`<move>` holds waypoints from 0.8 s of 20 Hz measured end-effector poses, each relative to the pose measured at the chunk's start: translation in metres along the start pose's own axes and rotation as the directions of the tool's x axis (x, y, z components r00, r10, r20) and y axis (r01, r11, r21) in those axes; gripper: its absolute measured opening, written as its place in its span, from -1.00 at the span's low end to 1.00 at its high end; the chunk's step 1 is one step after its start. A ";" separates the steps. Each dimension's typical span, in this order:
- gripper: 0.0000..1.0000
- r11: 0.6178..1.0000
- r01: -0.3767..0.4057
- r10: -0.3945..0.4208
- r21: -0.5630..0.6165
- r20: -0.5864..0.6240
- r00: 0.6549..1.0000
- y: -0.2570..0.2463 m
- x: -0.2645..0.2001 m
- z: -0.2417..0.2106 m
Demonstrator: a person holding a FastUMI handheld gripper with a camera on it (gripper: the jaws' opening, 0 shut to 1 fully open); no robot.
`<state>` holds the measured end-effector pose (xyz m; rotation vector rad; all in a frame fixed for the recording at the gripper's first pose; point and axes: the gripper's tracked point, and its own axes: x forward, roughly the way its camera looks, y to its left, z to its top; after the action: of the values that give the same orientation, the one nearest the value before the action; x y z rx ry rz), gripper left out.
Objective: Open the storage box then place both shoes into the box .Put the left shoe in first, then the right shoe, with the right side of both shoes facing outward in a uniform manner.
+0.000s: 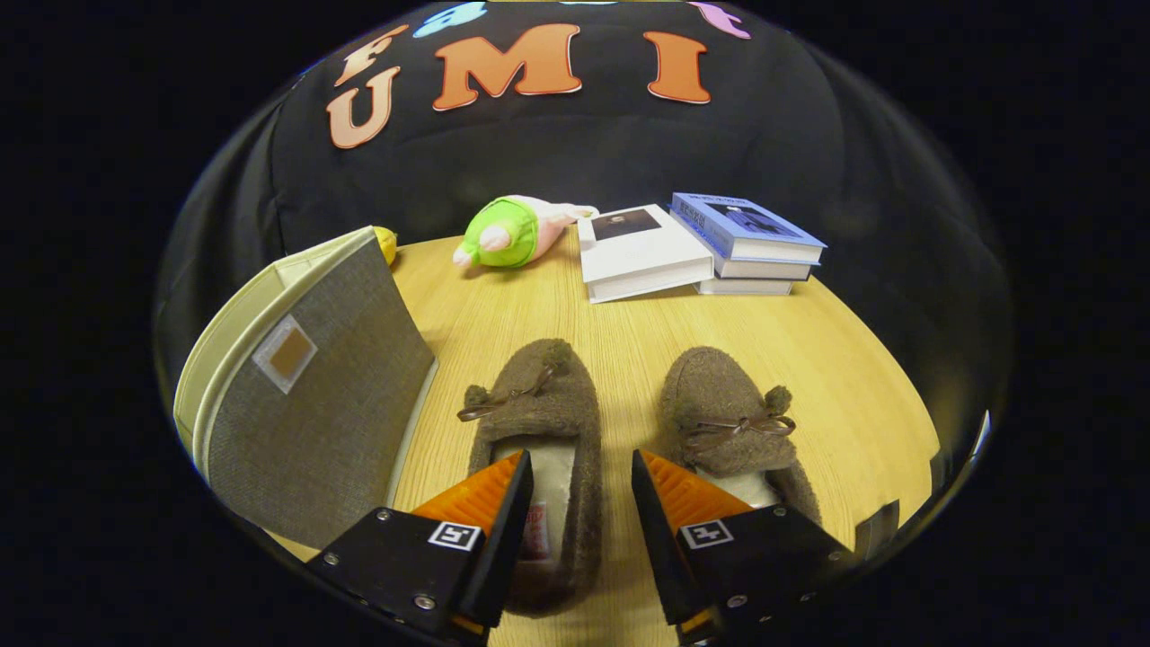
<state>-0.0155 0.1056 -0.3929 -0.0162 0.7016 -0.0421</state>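
Two brown fuzzy slippers with small bows lie side by side on the wooden table [620,328], toes pointing away from me. My gripper [582,463] is open and hovers over the heel end of the left shoe [539,400]. One finger is above its pale insole; the other is over the gap toward the right shoe [723,395]. The left shoe's right side wall lies between the fingers, and nothing is pinched. Left of the shoes stands the grey fabric storage box [314,413], cream inside. A grey labelled panel faces me, tilted; I cannot tell whether it is the lid.
A green and pink plush toy [503,234] lies at the far side of the table. A white book [642,256] and a stack of books with a blue cover [750,238] sit at the far right. A yellow object [385,243] peeks from behind the box.
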 end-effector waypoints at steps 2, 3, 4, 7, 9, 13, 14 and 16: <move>0.08 0.999 -0.014 0.016 0.041 -0.057 0.998 0.004 0.009 -0.016; -0.07 0.997 -0.030 0.034 0.074 -0.053 0.998 0.008 0.012 -0.016; -0.23 0.994 -0.024 0.030 0.107 -0.050 0.998 0.008 0.013 -0.015; -0.88 0.987 -0.003 0.011 0.162 -0.046 0.999 0.006 0.014 -0.014; -0.98 0.980 0.001 0.009 0.201 -0.048 0.999 0.005 0.010 -0.010; -0.99 0.967 -0.003 0.009 0.256 -0.019 1.000 0.008 -0.002 0.015; -0.99 0.962 -0.016 0.018 0.273 -0.003 1.000 0.011 -0.007 0.024; -0.99 0.953 -0.050 0.044 0.299 0.025 0.999 0.018 -0.019 0.043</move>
<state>-0.0018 0.1243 -0.3483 0.2914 0.6709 -0.1027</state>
